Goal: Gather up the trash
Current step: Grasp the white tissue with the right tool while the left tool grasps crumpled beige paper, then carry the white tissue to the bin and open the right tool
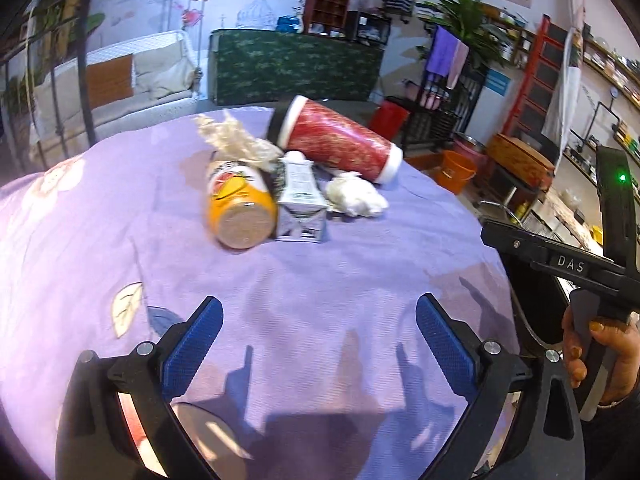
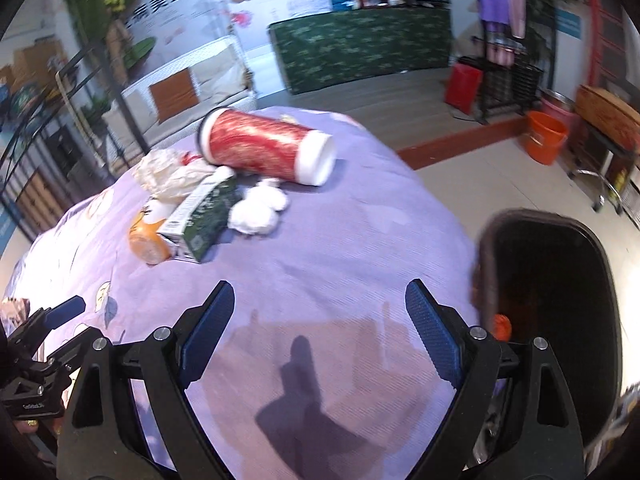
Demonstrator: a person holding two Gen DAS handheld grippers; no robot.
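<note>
Here, on a counter (image 1: 320, 280) draped in a lilac floral cloth, a small heap of trash waits at the far side: a red canister (image 1: 340, 144) on its side, an orange bottle (image 1: 240, 204) with its base toward the viewer, a green-and-white carton (image 1: 302, 200) leaning against the bottle, a white paper wad (image 1: 354, 198) just beside the carton, and a crinkled wrapper (image 1: 236, 138) behind them. Both claws hang well short of the pile, the left claw (image 1: 320, 344) and the right claw (image 2: 320, 328) each spread wide and holding nothing.

The paper wad and wrapper look feather-light and soft, likely to crush under any pinch, so almost any hold should do. The carton seems light and stiff-sided; a grip across its flat faces looks safest. The bottle and canister are smooth and round, probably prone to rolling or slipping, and would best be taken across the middle of the body.

A dark bin (image 2: 560, 300) sits off the counter's right edge, something orange inside; its depth and contents are lost in shadow. The right-hand view is motion-blurred, and the wrapper partly hides the bottle's top.
</note>
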